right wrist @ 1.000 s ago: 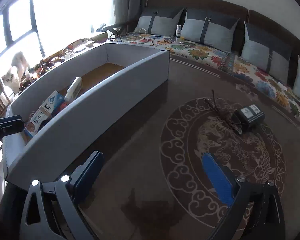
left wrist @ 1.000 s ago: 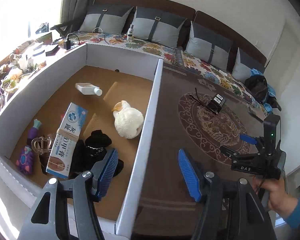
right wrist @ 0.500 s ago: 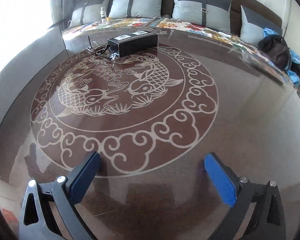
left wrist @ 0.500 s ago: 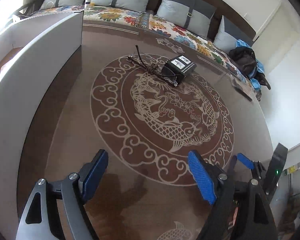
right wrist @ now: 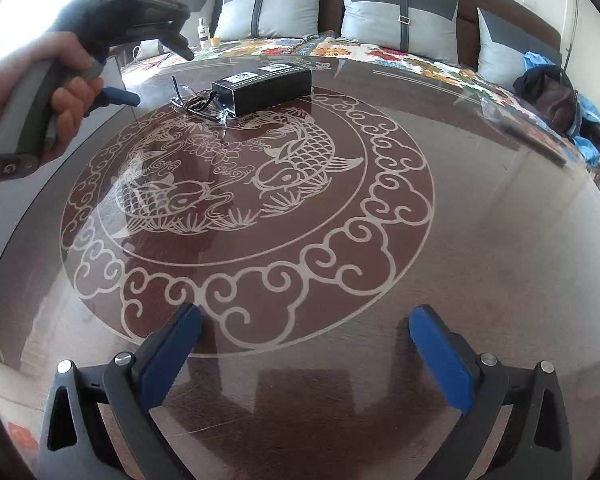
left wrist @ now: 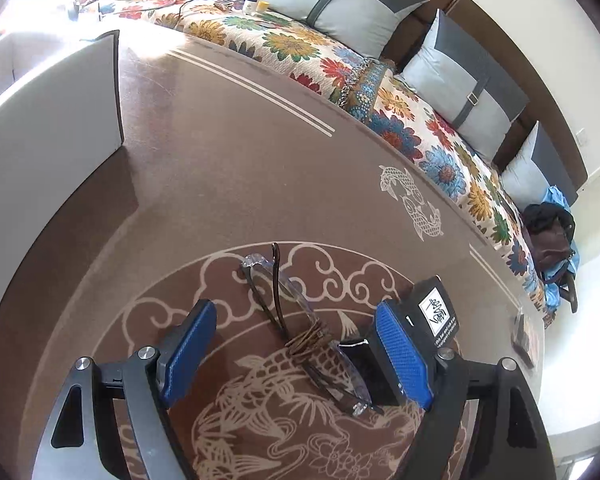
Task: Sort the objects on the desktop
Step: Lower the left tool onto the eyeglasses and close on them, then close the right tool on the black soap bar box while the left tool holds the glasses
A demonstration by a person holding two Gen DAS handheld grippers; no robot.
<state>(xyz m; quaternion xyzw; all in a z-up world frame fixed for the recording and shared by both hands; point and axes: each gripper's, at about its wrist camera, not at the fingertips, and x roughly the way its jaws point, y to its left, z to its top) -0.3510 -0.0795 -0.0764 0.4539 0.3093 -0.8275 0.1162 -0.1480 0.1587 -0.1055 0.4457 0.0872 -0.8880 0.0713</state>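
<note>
Left hand-held gripper (left wrist: 296, 356) now over glasses (left wrist: 300, 328)

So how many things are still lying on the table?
2: the glasses between the left gripper fingers, and the black box right beside them. Anything behind the box would be hidden.

Black box (right wrist: 266, 84) beside glasses (right wrist: 194, 100), possibly touching, right gripper (right wrist: 304, 352) fingers (right wrist: 172, 354) spread above table (right wrist: 480, 240)

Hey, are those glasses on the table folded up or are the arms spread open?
Folded. In the left wrist view the glasses lie flat beside the black box, with the dark arms crossed along the lenses rather than sticking out.
</note>
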